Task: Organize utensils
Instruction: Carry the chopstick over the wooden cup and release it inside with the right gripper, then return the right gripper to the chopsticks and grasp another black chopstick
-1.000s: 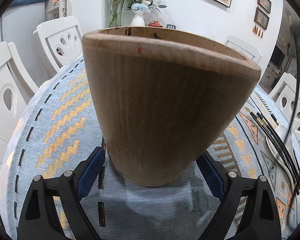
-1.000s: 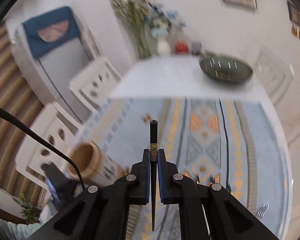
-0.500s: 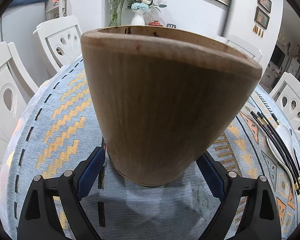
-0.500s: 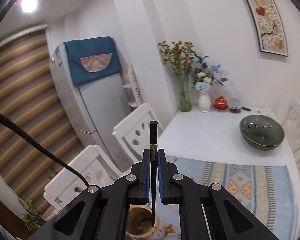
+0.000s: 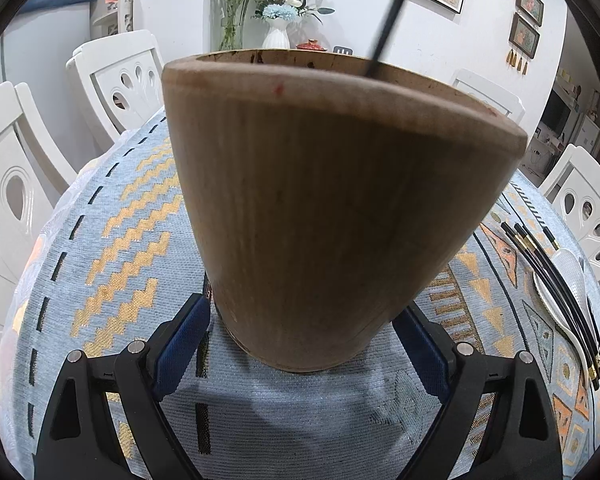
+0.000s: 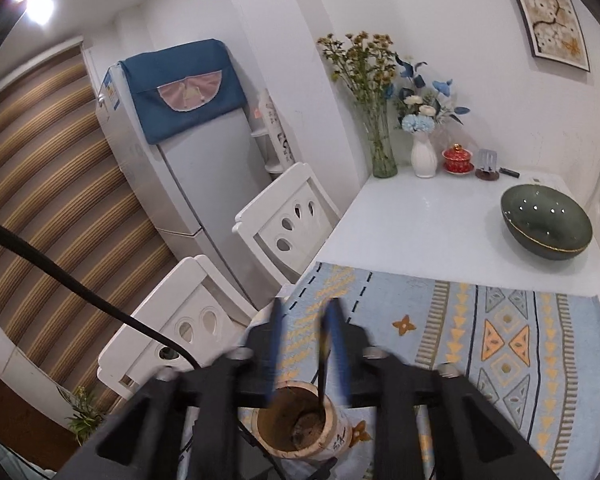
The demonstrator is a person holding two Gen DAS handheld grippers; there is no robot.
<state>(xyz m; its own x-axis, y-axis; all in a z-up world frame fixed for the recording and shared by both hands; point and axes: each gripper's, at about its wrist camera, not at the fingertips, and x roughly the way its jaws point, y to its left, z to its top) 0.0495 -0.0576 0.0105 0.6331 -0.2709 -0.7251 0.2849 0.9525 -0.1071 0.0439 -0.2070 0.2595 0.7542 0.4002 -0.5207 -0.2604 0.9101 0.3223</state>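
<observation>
The left wrist view shows the left tongs (image 5: 304, 332) clamped on the base of the bamboo holder (image 5: 332, 208), which stands on the patterned cloth (image 5: 112, 248) near the counter's near left corner. A black chopstick (image 5: 388, 20) slants down into the holder's mouth. More chopsticks (image 5: 556, 276) and a white spoon (image 5: 568, 292) lie toward the counter's right edge, seen only here.

The right wrist view looks steeply down from above. The right tongs (image 6: 304, 344) have just been opening and stand narrowly apart, the chopstick (image 6: 323, 364) loose beside the right-hand pad, its tip inside the holder (image 6: 300, 424). A green bowl (image 6: 546, 226) sits toward the far right corner.
</observation>
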